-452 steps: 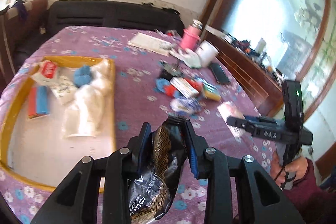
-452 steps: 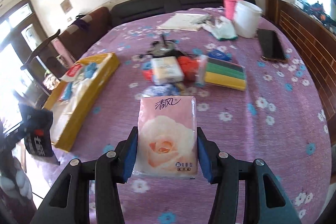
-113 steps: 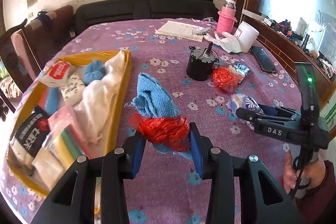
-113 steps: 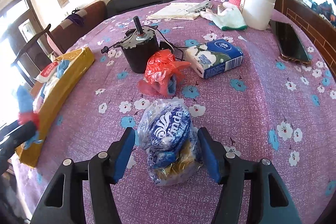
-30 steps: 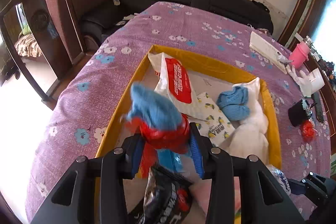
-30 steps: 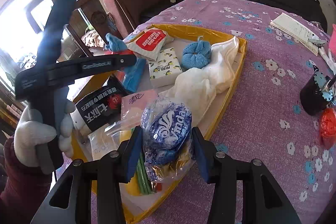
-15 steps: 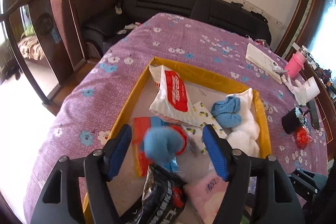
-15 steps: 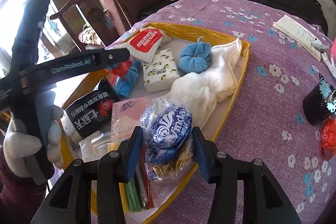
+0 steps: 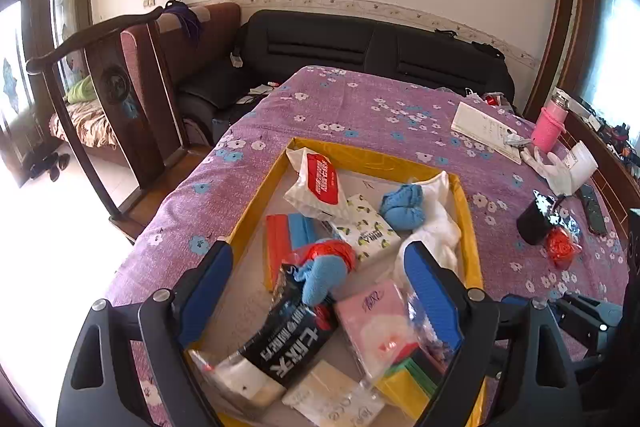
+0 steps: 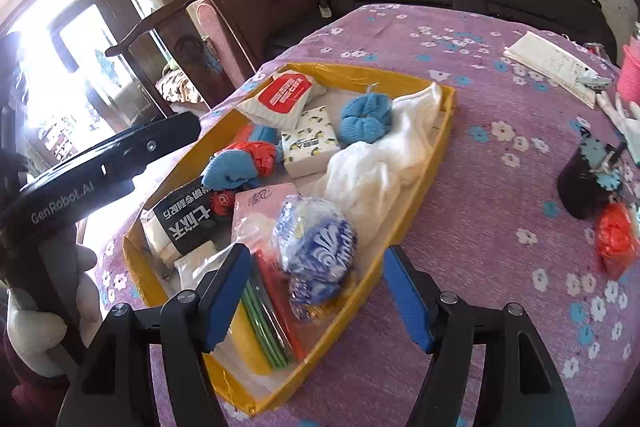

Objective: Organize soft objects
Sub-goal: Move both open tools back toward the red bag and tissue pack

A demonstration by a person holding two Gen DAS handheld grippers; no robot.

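Observation:
A yellow tray (image 9: pixel 374 157) (image 10: pixel 440 131) on the purple flowered table holds several soft items. My left gripper (image 9: pixel 318 287) is open above it; the blue cloth with red bag (image 9: pixel 324 269) (image 10: pixel 240 163) lies loose on the black packet (image 9: pixel 288 343). My right gripper (image 10: pixel 314 289) is open over the tray's near corner; the blue-and-white Vinda tissue pack (image 10: pixel 316 243) rests between its fingers on the sponges, untouched. A pink tissue pack (image 9: pixel 374 319), a white cloth (image 10: pixel 372 171) and a blue knit ball (image 10: pixel 364 119) also lie in the tray.
A red bag (image 10: pixel 614 239) (image 9: pixel 562 247) and a black motor (image 10: pixel 586 183) sit on the table right of the tray. A notebook (image 9: pixel 486 131), pink bottle (image 9: pixel 550 123) and white glove (image 9: pixel 550 167) lie farther back. A wooden chair (image 9: pixel 120 99) stands at the left.
My left gripper opened and dropped the blue cloth with red bag into the tray. My right gripper opened and released the Vinda pack at the tray's near corner.

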